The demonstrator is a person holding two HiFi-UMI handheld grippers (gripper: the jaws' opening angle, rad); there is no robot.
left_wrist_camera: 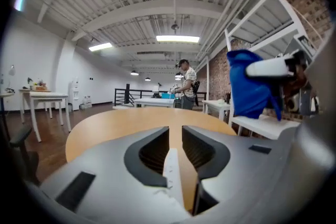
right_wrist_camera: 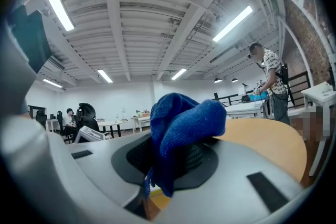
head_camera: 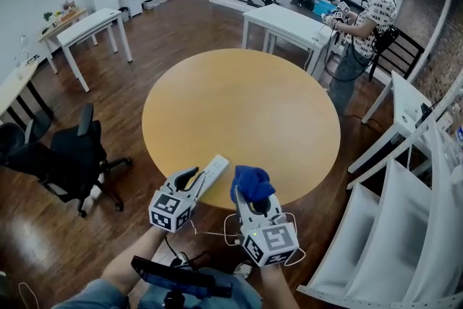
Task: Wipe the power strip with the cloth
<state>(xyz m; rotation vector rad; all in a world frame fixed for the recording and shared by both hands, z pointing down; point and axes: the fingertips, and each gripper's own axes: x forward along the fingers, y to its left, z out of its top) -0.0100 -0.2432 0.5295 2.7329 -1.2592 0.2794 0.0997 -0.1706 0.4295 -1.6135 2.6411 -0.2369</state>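
Note:
My left gripper [head_camera: 197, 181] is shut on one end of the white power strip [head_camera: 212, 172], which sticks out over the near edge of the round table. In the left gripper view the strip [left_wrist_camera: 171, 165] shows edge-on between the two close-set jaws. My right gripper [head_camera: 253, 196] is shut on the bunched blue cloth [head_camera: 251, 182], just right of the strip and apart from it. The cloth [right_wrist_camera: 181, 128] bulges up out of the jaws in the right gripper view. From the left gripper view, the cloth [left_wrist_camera: 251, 86] hangs at the right.
The round wooden table [head_camera: 246, 112] lies ahead. A black office chair [head_camera: 69, 155] stands at the left and white shelving [head_camera: 405, 228] at the right. Beyond are white tables [head_camera: 286, 25] and a standing person [head_camera: 365, 18]. A white cable [head_camera: 217, 234] hangs below the grippers.

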